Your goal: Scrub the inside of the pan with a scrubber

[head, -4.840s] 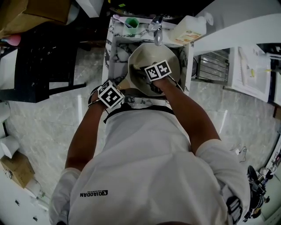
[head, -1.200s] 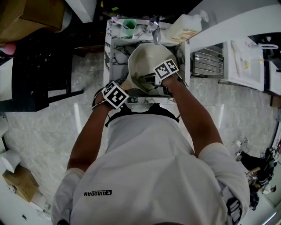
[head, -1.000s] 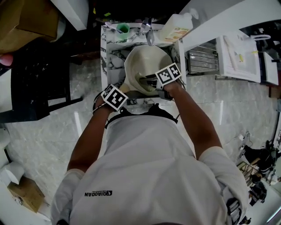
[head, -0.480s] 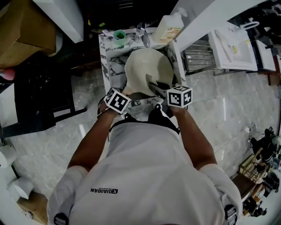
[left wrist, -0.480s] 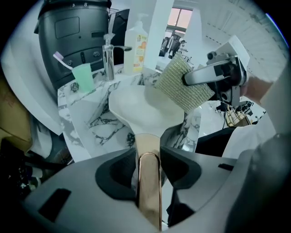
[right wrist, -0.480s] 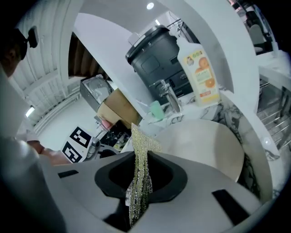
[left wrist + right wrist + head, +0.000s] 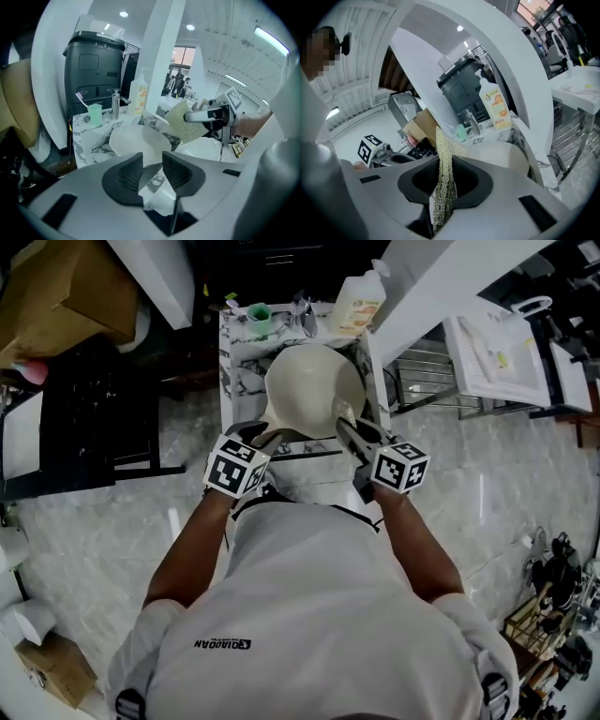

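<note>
A cream pan (image 7: 309,381) lies in the marble sink (image 7: 234,362), its dark handle (image 7: 286,435) pointing towards me. My left gripper (image 7: 255,434) hovers over the handle's end. Its jaws have just been closing a little, but a gap remains and the pads (image 7: 127,172) press on nothing; through the gap I see the handle and counter below. My right gripper (image 7: 345,423) is raised at the pan's near right rim, shut on a flat gold-green mesh scrubber (image 7: 445,145). From the left gripper view, the scrubber (image 7: 187,123) hangs above the pan (image 7: 136,140).
Behind the sink stand a faucet (image 7: 305,315), a green cup (image 7: 257,313) and a soap bottle (image 7: 361,301). A wire rack (image 7: 422,371) is to the right, a black cabinet (image 7: 84,409) and a cardboard box (image 7: 56,292) to the left.
The right gripper has lifted the scrubber out of the pan's bowl and drawn back to the near right rim. The left gripper has risen too. The pan stays in the sink.
</note>
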The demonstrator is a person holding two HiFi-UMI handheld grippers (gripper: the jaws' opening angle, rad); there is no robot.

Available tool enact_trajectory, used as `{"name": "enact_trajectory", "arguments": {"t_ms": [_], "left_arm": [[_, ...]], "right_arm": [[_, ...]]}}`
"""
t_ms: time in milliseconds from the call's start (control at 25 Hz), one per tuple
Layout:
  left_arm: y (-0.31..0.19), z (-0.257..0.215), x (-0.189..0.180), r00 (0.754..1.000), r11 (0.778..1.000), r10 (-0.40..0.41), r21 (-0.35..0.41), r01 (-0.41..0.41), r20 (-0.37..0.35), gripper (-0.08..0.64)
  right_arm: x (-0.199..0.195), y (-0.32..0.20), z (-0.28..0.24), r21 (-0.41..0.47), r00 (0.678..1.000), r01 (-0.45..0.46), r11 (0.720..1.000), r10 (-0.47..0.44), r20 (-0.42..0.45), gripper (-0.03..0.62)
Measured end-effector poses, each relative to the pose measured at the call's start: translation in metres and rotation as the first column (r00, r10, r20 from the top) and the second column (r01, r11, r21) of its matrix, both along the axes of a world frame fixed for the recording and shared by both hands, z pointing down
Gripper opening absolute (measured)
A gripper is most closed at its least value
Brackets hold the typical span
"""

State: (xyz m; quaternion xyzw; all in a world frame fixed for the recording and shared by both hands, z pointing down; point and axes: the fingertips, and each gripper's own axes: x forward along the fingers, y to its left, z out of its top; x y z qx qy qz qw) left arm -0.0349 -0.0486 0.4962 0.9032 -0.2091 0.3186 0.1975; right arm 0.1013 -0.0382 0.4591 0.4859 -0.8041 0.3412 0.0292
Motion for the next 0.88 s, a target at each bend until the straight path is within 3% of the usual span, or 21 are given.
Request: {"name": "enact_trajectory", "arguments": {"t_ms": [200,400,560,880], "left_arm": [[0.049,-0.027,0.029,0.991,0.995,-0.091,0.026,0.094,-0.098,0.029],[0.11,-0.059,0.068,0.963,0.982,-0.171,0.04,0.183,-0.209,0.014],[0.166,-0.062,0.09,0.972,0.981,-0.148,0.1,0.168,-0.184,0.014],[0.229,-0.074,0.096,0.958,0.968,-0.219,0.085,0.238,-0.183,0.015]], "right_arm": [[0.013,0.052,-0.034,0.087,0.998,0.068,0.994,-0.069,0.01,0.084],[0.036,0.107,-0.048,0.16,0.988,0.153,0.975,-0.145,-0.062,0.078],[0.052,0.151,-0.045,0.177,0.984,0.175,0.969,-0.166,-0.063,0.077],[0.062,0.208,-0.054,0.177,0.976,0.217,0.96,-0.209,-0.061,0.078]]}}
